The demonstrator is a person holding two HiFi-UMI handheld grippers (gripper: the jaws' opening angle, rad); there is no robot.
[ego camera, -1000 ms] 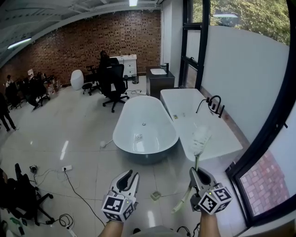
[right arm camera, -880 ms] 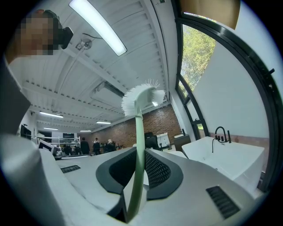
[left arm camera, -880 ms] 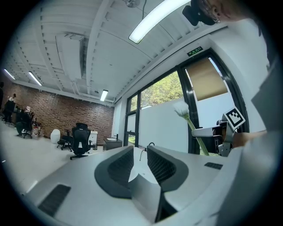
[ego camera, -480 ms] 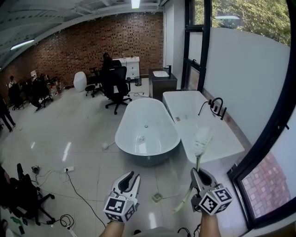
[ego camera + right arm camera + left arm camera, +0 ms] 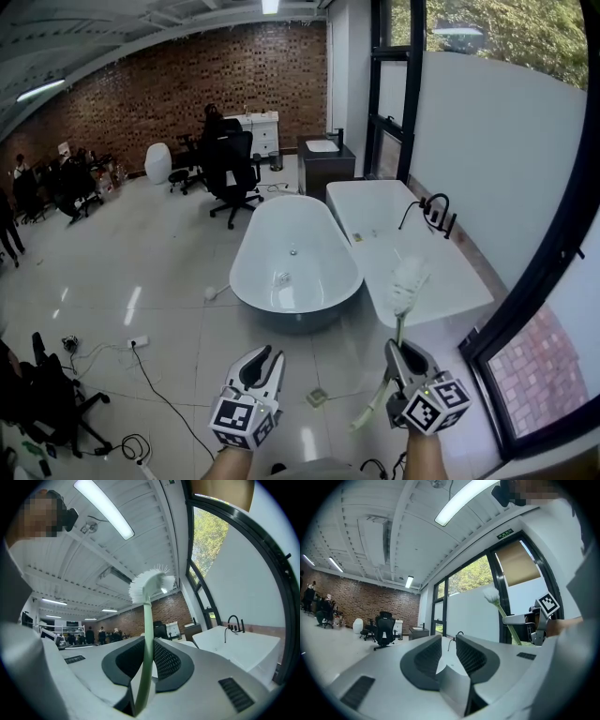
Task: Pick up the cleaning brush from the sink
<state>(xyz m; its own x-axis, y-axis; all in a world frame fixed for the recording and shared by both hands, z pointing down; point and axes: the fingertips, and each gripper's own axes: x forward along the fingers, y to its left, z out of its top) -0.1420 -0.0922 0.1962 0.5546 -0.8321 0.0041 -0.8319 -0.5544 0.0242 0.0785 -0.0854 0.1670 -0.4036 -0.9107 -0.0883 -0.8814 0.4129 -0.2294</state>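
Observation:
The cleaning brush has a white bristle head [image 5: 408, 278] on a pale green handle [image 5: 376, 405]. My right gripper [image 5: 401, 352] is shut on that handle, and the head stands up past the jaws over the floor in front of the white sink [image 5: 441, 286]. In the right gripper view the handle [image 5: 146, 641] runs up between the pads to the brush head [image 5: 151, 583]. My left gripper [image 5: 265, 360] is held beside it at the same height. Its jaws [image 5: 449, 641] stand slightly apart with nothing between them. The brush [image 5: 491, 595] also shows at the right of the left gripper view.
A black faucet [image 5: 434, 212] stands on the sink's far side by the white wall. An oval bathtub [image 5: 293, 264] sits left of the sink. Cables [image 5: 155, 389] and a small block [image 5: 316, 397] lie on the tiled floor. Office chairs [image 5: 230, 173] stand further back.

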